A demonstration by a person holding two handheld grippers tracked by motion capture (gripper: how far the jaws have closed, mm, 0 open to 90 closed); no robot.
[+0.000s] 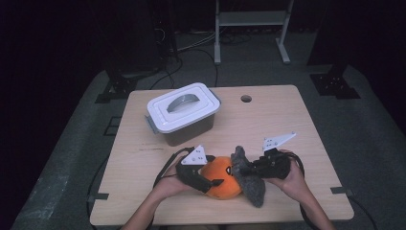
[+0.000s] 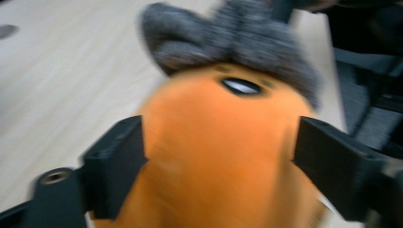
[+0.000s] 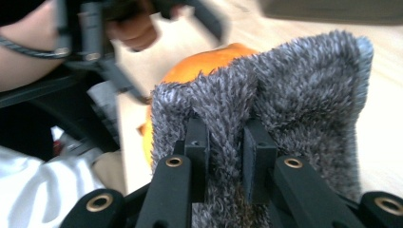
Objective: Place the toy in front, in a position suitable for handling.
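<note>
Orange plush body (image 1: 221, 181) lay near the front edge of the table (image 1: 287, 115), about midway along it, with a grey fuzzy fabric piece (image 1: 250, 178) touching its right side. Left of both, toward the back-left corner, a white-lidded storage box (image 1: 183, 112) stood well apart, lid on, handle flat. Left gripper (image 1: 210, 184) sat at the plush body's left side; in the left gripper view its jaws stood wide on either flank of the orange plush (image 2: 214, 156). Whether the pads pressed on it could not be told; that view was blurred. Right gripper (image 1: 249, 168) came in from the right, held in the person's right hand (image 1: 292, 179). In the right gripper view its jaws stood narrow, pinching a fold of the grey fabric (image 3: 266, 109) between the pads (image 3: 197, 142). Orange plush (image 3: 204, 66) showed just behind the fabric there.
</note>
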